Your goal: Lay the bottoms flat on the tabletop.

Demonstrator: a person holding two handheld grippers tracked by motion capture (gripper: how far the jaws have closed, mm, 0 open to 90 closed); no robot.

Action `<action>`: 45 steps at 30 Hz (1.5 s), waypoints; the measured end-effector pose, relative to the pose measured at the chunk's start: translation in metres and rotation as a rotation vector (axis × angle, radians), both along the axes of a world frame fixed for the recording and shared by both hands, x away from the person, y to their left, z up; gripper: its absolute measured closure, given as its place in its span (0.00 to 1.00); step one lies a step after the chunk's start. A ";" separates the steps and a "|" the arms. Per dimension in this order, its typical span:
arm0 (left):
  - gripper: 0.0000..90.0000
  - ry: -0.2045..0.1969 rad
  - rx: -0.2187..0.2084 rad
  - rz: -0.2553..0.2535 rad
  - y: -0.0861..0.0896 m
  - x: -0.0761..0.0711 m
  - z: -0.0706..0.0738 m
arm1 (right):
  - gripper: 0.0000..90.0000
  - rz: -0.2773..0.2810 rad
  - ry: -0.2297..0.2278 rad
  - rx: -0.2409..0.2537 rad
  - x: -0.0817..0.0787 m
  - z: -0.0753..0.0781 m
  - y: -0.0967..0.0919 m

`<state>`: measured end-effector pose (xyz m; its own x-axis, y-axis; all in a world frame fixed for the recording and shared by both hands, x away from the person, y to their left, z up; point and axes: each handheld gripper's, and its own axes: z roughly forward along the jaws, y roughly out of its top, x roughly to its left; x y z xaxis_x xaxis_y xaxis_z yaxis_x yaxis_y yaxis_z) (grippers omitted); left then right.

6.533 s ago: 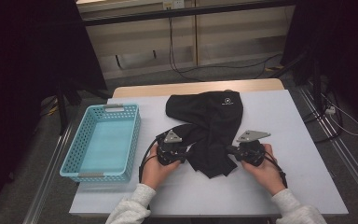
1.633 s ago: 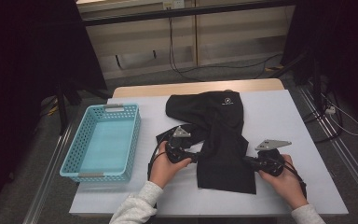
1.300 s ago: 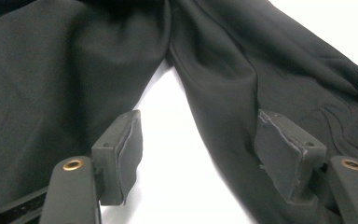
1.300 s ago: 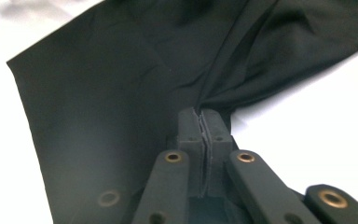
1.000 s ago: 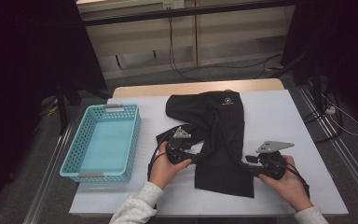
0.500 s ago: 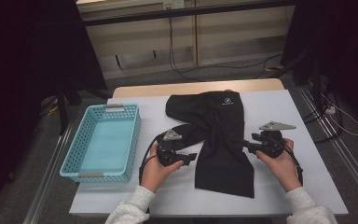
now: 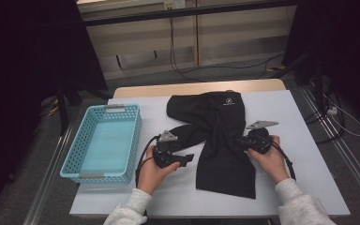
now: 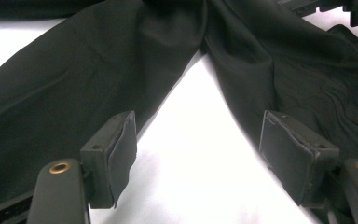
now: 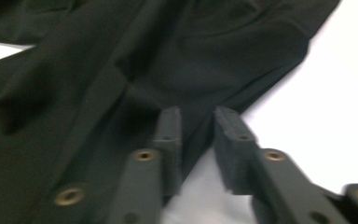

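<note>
While black trousers (image 7: 220, 136) lie spread mid-table, waistband twd far edge, R gripper (image 9: 196, 135) sits at the garment's right edge; jaws just been closing, nearly shut, small gap, cloth edge at the tips. L gripper (image 8: 200, 154) spread wide, nothing between, over bare table (image 7: 309, 164) btw the legs. Blue basket (image 7: 82, 173) at left edge.

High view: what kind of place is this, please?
Probably a lab or recording workspace: a white table with black trousers and a blue basket, loose cables on the floor, dark curtains around.
</note>
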<state>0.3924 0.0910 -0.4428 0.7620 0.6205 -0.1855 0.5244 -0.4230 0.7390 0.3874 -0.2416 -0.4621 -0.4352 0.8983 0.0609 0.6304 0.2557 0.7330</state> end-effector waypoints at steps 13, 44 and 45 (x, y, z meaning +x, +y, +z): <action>0.30 -0.008 0.009 0.005 0.002 0.001 0.001 | 1.00 -0.046 -0.004 0.058 0.004 0.006 -0.033; 0.28 -0.006 -0.003 0.009 0.010 -0.003 0.004 | 0.53 -0.050 -0.025 -0.075 -0.017 0.012 -0.039; 0.28 -0.009 0.009 0.004 0.008 -0.003 0.003 | 0.51 -0.044 -0.025 -0.066 -0.020 0.013 -0.038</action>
<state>0.3894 0.0994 -0.4393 0.7613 0.6249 -0.1732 0.5195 -0.4278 0.7397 0.3673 -0.2793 -0.4495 -0.3958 0.9183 -0.0100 0.6234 0.2767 0.7313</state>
